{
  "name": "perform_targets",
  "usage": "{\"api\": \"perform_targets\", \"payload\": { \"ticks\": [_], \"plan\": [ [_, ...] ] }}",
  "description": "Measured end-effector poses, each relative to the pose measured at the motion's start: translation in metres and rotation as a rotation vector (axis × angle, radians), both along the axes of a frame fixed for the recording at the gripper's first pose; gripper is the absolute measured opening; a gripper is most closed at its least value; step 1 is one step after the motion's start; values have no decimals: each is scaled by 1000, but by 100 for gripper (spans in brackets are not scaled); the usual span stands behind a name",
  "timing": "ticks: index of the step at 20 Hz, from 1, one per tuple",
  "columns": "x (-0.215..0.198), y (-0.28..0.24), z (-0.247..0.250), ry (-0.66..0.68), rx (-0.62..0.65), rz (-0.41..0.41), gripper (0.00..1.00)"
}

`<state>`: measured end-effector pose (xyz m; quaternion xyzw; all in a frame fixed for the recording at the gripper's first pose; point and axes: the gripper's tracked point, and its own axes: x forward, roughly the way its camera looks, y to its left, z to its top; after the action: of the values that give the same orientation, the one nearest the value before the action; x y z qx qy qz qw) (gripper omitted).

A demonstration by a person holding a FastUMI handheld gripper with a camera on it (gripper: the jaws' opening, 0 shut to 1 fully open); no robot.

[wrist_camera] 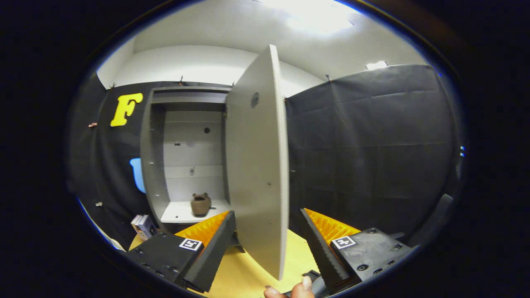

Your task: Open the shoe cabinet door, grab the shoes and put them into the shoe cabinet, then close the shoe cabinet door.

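While the gripper is spread wide, the free edge of the door stands in the gap between its two fingers. Neither finger touches the door; the left one sits just beside the inner face and the right one is further off on the outer side, so the tool has hold of nothing.

The cabinet is a tall, pale grey box standing on a yellow table, against the black cloth wall. Its door is hinged on the cabinet's right side and is swung far open, so that it points edge-on toward the camera. A small round dark hole marks the inner face near the top of the door.

Inside the cabinet the back panel is pale, with a few small holes. A brown shoe stands on the cabinet's floor, toward the back, with its opening facing the camera. It is well beyond the fingers.

Just left of the cabinet's foot, some books stand on the table, leaning slightly.

In front of the cabinet, below the door's bottom corner, a fingertip of the person's hand shows between the finger bases.
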<state>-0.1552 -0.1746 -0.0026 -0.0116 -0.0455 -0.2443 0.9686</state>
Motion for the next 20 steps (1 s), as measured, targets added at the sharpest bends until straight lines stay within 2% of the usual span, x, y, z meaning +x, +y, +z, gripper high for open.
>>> {"api": "perform_targets", "payload": {
  "ticks": [3,5,9,15,20],
  "plan": [
    [-2,-44,2,2,0,-33,98],
    [5,-71,5,8,-12,-10,97],
    [39,-103,15,-3,-1,141,99],
    [80,-92,1,60,56,445,98],
    [89,-81,-3,72,89,526,98]
  ]
}}
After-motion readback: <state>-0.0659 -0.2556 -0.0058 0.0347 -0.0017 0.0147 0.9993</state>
